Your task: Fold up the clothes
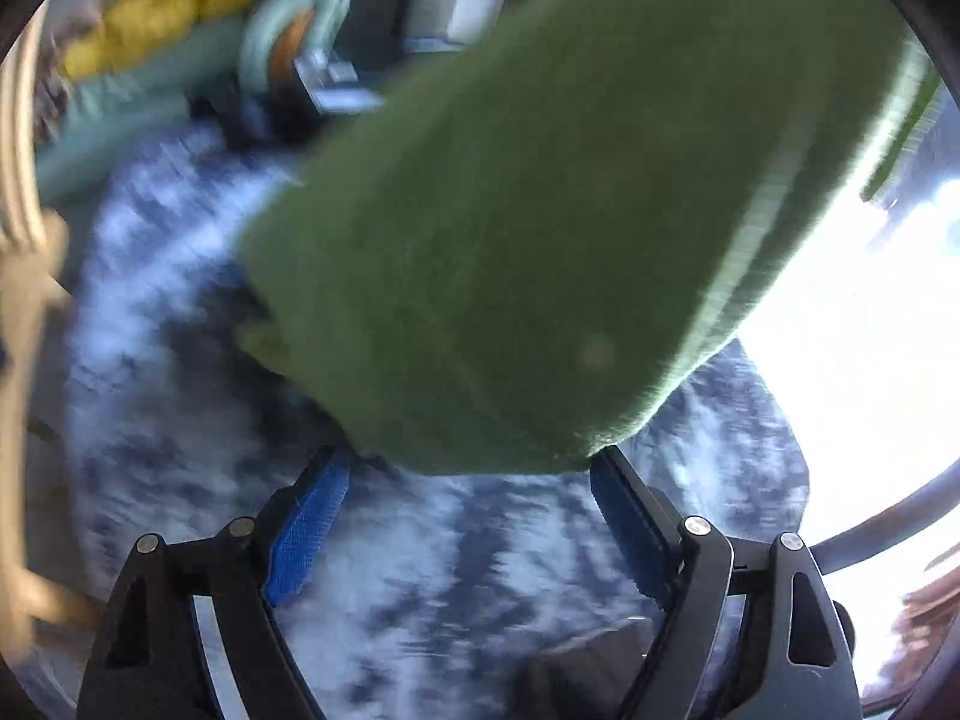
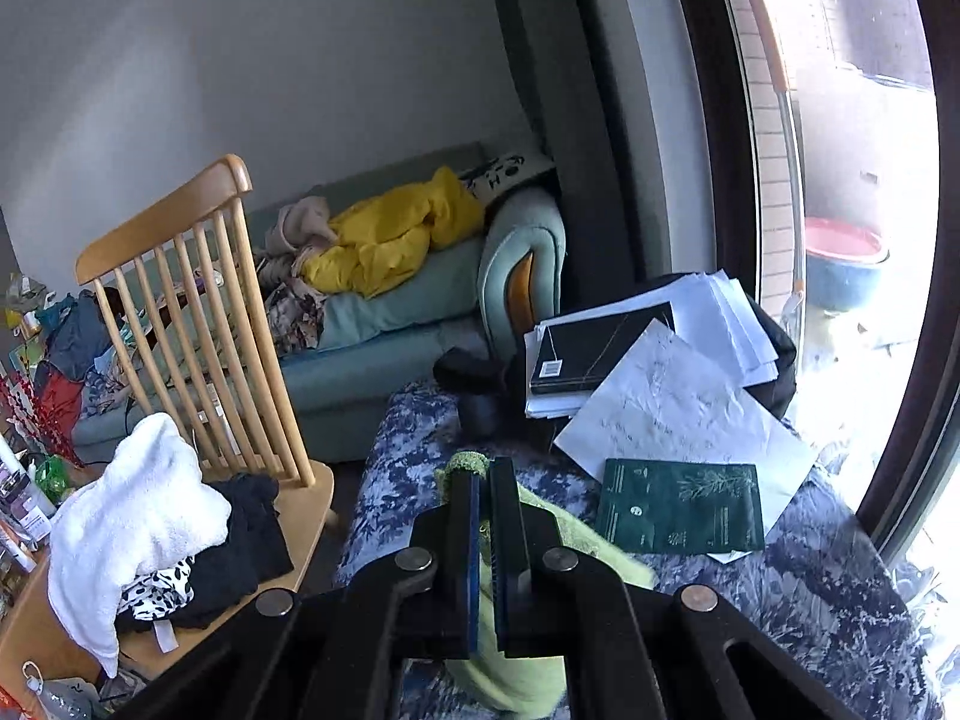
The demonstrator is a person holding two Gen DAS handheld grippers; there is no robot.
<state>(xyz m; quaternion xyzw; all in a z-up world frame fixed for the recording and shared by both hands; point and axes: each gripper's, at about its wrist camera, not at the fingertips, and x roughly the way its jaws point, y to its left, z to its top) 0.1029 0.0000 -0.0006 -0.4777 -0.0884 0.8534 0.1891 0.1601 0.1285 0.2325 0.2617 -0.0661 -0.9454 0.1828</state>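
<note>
Left gripper [image 1: 462, 480] has its jaws spread wide, blue pads [image 1: 306, 531] bare, nothing pinched. The green cloth [image 1: 510, 228] hangs just ahead of and above its fingertips, lower edge close to the right-hand tip; contact unclear, view is motion-blurred. Below it lies the blue-white patterned cover [image 1: 420, 570].

Right gripper [image 2: 487, 474] is clenched on the cloth [image 2: 510, 672]: a fold pokes out above the tips, the rest drapes down below the jaws over the cover [image 2: 810, 588].

On the cover's far end sit a dark green booklet [image 2: 681, 507], loose white papers [image 2: 666, 402] and a black book [image 2: 594, 348], all overlapping in one pile near the window [image 2: 840, 180].

To the left stands a wooden chair [image 2: 198, 276] with a white towel [image 2: 126, 516] and black clothes [image 2: 246, 534] heaped on the seat. Behind it is a teal sofa [image 2: 390, 324] with a yellow garment [image 2: 384, 240] on it.
</note>
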